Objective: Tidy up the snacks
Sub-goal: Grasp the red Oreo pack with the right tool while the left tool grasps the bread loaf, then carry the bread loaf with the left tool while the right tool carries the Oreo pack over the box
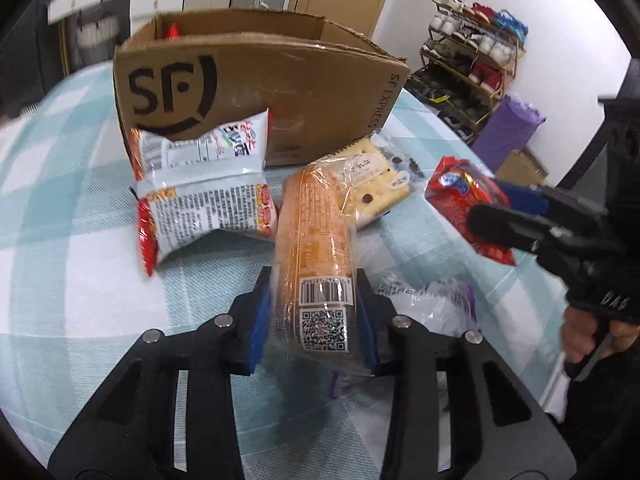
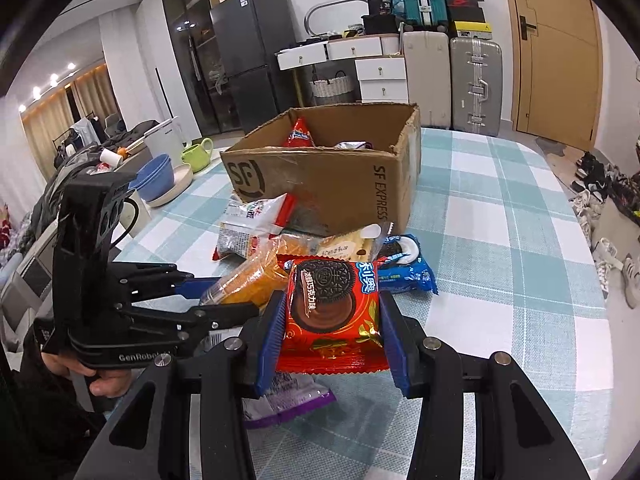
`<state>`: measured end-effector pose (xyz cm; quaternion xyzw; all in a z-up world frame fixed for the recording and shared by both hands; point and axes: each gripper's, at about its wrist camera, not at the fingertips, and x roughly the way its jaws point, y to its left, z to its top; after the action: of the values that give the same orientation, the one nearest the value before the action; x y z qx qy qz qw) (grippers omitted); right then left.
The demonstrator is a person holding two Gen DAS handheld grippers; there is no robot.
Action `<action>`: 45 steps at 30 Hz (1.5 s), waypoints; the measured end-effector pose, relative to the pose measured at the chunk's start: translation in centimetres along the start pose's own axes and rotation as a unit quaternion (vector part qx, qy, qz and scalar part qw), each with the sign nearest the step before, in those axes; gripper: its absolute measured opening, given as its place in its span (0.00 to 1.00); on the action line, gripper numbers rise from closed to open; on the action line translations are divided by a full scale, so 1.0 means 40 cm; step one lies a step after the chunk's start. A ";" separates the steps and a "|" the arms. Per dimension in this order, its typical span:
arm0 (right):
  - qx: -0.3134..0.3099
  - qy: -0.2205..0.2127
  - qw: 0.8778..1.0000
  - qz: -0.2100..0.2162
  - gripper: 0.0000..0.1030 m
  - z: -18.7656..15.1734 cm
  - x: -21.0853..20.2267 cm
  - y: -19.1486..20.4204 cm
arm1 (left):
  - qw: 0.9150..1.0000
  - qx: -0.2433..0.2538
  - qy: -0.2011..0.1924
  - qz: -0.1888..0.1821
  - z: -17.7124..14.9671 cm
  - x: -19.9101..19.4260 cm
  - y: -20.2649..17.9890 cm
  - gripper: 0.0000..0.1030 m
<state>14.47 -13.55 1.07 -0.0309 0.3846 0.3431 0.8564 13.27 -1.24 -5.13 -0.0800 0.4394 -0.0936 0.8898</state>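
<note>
Both tongs loaded, lifted clear of the checked teal-and-white tablecloth (image 2: 500, 208). Left gripper (image 1: 314, 308) is clamped on the long orange cellophane-wrapped biscuit sleeve (image 1: 316, 232), blue pads (image 1: 258, 332) pinching its barcode end; most of the sleeve sticks forward past the fingertips, so the load looks nose-heavy. Right gripper (image 2: 330, 328) is clamped on the flat red Oreo packet (image 2: 332, 308), pads on its two side edges, packet upright between them. Open brown SF Express cardboard box (image 2: 332, 184) stands straight ahead of both tongs, beyond the loose pile; a red packet and a silvery one already lie inside. Between tongs and box: white-and-red noodle-style bags (image 1: 204, 200), clear-wrapped pale cracker pack (image 1: 372, 176), blue Oreo packet (image 2: 404, 268); a purple-edged clear bag (image 2: 280, 400) lies under the right tongs. Judgement: step in hand is carrying both to the box. To do it well, raise each above the near box wall before going forward, keep the sleeve level so it does not swing or slip, and send one tong in at a time; they sit close and could knock together. Let go low inside, over bare floor. Risk: the sleeve's far end catching the box rim.
</note>
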 end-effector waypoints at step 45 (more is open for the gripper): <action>0.022 -0.127 0.992 -0.007 0.44 0.141 -0.106 0.000 | 0.987 0.002 -0.146 0.062 0.145 -0.328 0.006 0.32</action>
<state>16.06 -14.16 7.91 0.0288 0.2800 0.3301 0.9010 10.11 2.44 8.36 -0.0635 0.3084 -0.0269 0.9487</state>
